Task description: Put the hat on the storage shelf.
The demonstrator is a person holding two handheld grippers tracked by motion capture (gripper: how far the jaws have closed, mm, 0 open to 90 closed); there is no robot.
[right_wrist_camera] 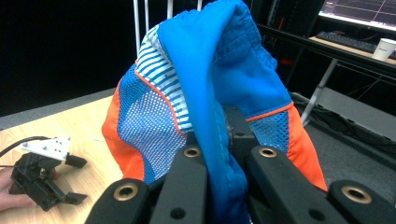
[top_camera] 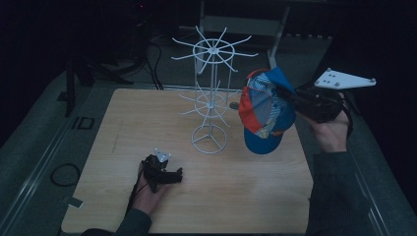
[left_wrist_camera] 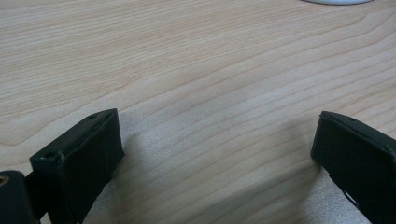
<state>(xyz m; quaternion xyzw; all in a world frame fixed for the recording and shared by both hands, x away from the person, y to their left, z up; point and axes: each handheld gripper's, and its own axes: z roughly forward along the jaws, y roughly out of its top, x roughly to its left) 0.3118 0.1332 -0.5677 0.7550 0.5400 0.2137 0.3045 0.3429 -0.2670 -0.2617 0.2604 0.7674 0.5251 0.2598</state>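
Note:
A blue, orange and striped cap point(top_camera: 265, 113) hangs in the air at the right of the wooden table point(top_camera: 137, 118). My right gripper point(top_camera: 291, 100) is shut on the cap's blue fabric point(right_wrist_camera: 205, 84), and in the right gripper view the two jaws point(right_wrist_camera: 219, 149) pinch a fold of it. Just left of the cap stands a white wire rack point(top_camera: 211, 88) with spoke arms in two tiers, apart from the cap. My left gripper point(top_camera: 174, 175) rests low on the table near the front, open point(left_wrist_camera: 217, 149), with bare wood between its jaws. It also appears in the right gripper view point(right_wrist_camera: 74, 179).
The rack's round base point(top_camera: 210, 139) sits mid-table, and its edge point(left_wrist_camera: 336, 1) peeks in at the top of the left gripper view. Cables point(top_camera: 64, 174) lie on the dark floor at left. A desk with a keyboard point(right_wrist_camera: 348, 41) and a cup point(right_wrist_camera: 385, 49) stands behind.

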